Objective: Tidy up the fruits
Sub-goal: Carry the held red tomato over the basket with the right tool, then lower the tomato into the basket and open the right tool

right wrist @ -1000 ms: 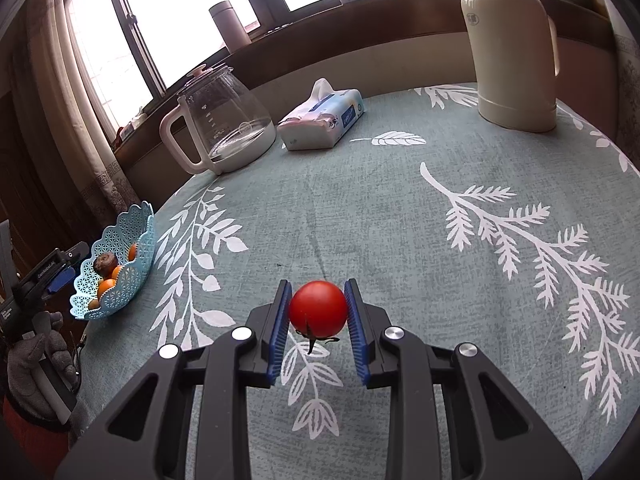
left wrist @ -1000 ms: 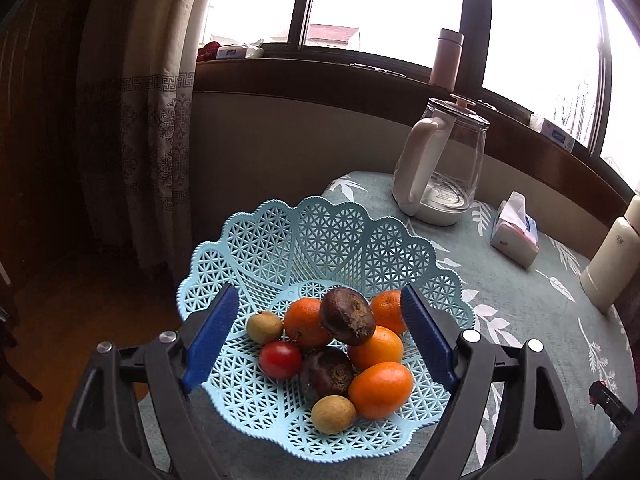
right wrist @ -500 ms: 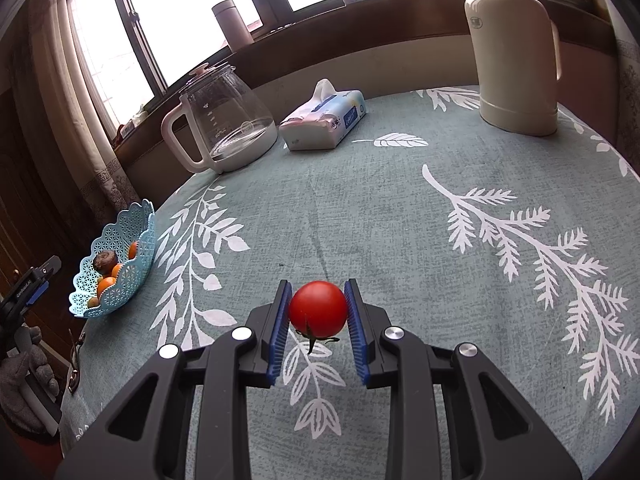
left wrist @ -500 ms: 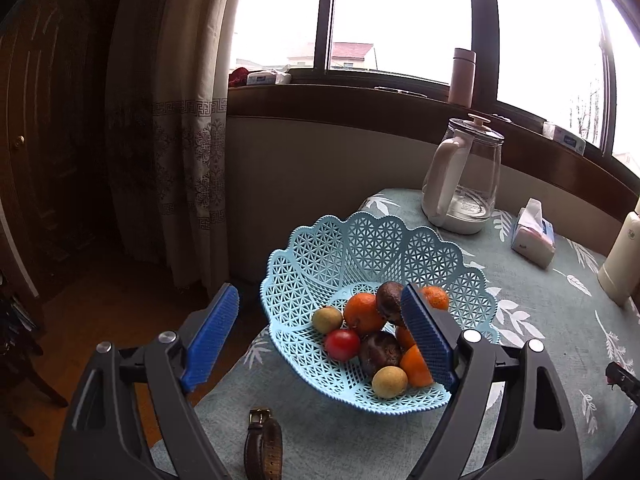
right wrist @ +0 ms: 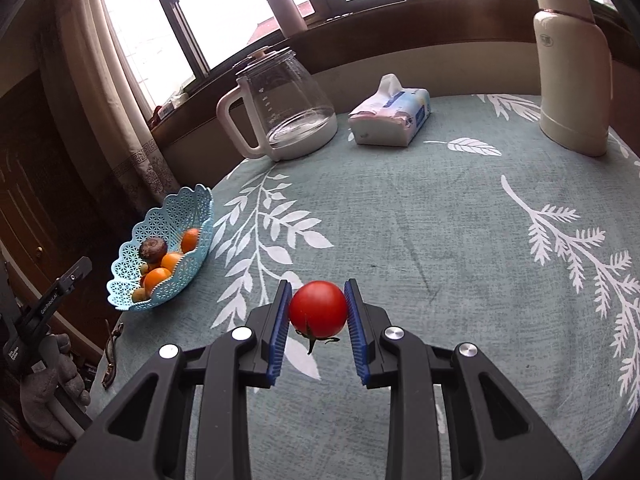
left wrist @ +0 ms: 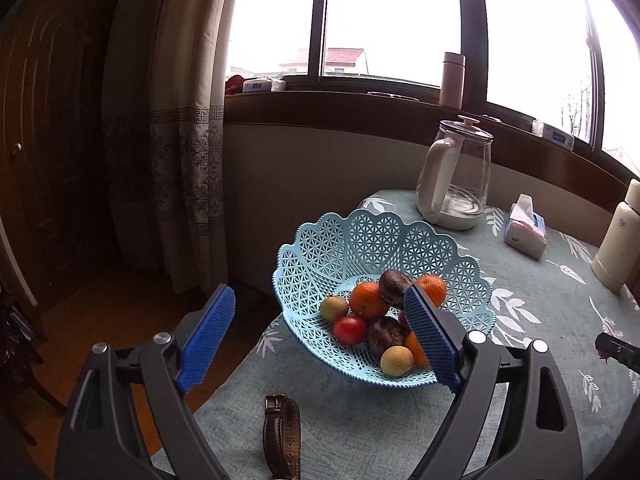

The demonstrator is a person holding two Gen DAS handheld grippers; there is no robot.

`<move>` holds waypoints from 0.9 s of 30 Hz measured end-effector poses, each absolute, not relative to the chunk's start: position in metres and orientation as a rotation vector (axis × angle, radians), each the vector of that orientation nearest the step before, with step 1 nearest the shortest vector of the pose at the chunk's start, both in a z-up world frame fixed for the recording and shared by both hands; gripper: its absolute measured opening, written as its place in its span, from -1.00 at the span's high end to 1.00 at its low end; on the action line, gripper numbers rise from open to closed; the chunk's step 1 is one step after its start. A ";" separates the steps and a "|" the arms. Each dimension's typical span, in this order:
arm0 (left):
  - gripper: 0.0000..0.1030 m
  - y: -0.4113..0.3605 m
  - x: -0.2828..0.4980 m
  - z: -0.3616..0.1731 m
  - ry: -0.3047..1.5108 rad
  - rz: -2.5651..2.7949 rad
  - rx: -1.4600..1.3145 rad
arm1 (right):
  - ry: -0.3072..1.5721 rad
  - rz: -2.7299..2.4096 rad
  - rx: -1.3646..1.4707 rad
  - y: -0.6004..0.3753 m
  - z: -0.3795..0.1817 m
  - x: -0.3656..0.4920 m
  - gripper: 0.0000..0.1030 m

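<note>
Gripping a red tomato (right wrist: 318, 308) between its blue pads, my right tool (right wrist: 318, 314) is closed on the fruit above the table (right wrist: 440, 240). My left tool (left wrist: 320, 336) is spread wide and holds nothing, hanging near the blue basket (left wrist: 340, 248) at the table edge; the basket holds oranges, a small tomato and dark fruits. White lettering on the left tool's body is too small to read. A leaf-patterned cloth covers the table. A glass kettle (right wrist: 284, 108), tissue pack (right wrist: 390, 118) and cream flask (right wrist: 572, 68) stand by the window.
</note>
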State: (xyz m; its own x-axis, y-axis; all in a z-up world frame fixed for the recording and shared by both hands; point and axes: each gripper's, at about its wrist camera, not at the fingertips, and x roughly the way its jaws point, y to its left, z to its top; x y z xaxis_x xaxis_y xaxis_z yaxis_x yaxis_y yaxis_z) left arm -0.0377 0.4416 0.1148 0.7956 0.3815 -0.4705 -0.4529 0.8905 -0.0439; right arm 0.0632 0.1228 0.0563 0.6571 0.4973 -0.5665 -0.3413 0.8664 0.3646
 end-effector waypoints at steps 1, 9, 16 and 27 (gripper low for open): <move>-0.71 0.442 -0.038 0.115 0.469 0.448 -0.159 | 0.708 0.493 0.229 0.131 0.059 0.064 0.46; -0.71 0.450 -0.048 0.114 0.457 0.455 -0.173 | 0.694 0.602 0.158 0.206 0.081 0.072 0.47; -0.72 0.456 -0.052 0.114 0.462 0.450 -0.181 | 0.690 0.665 0.108 0.268 0.093 0.083 0.47; -0.72 0.461 -0.055 0.117 0.465 0.435 -0.214 | 0.739 0.637 0.051 0.313 0.078 0.107 0.46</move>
